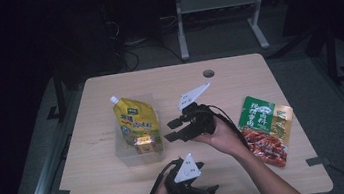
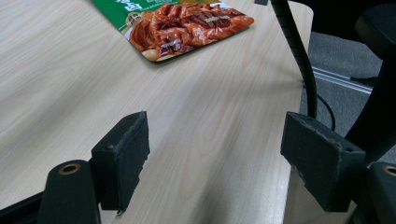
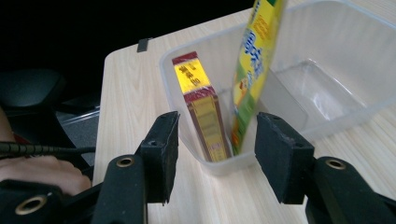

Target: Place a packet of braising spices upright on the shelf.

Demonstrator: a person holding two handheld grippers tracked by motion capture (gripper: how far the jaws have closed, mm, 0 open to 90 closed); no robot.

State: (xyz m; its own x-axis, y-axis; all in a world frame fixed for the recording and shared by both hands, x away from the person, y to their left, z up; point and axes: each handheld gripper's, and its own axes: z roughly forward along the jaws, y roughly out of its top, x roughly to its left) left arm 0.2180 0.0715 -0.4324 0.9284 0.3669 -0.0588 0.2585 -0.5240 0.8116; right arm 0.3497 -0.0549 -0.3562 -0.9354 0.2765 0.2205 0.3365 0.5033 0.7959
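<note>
A clear plastic bin (image 1: 123, 154) stands left of the table's middle. In it a yellow spouted pouch (image 1: 135, 119) leans beside a small red and gold box (image 1: 144, 143). My right gripper (image 1: 170, 130) sits just right of the bin and points at it, jaws open. In the right gripper view the gripper (image 3: 215, 154) has nothing between its pads, with the box (image 3: 201, 102) and pouch (image 3: 254, 60) upright inside the bin (image 3: 327, 60) just beyond. My left gripper (image 1: 212, 192) rests open at the near edge. The left gripper view has its jaws (image 2: 215, 154) wide over bare wood.
A green snack packet (image 1: 265, 127) with a red food picture lies flat at the table's right, and its near end (image 2: 187, 23) is in the left gripper view. A black cable (image 2: 294, 42) trails past the table's edge. A round hole (image 1: 208, 73) sits near the far edge.
</note>
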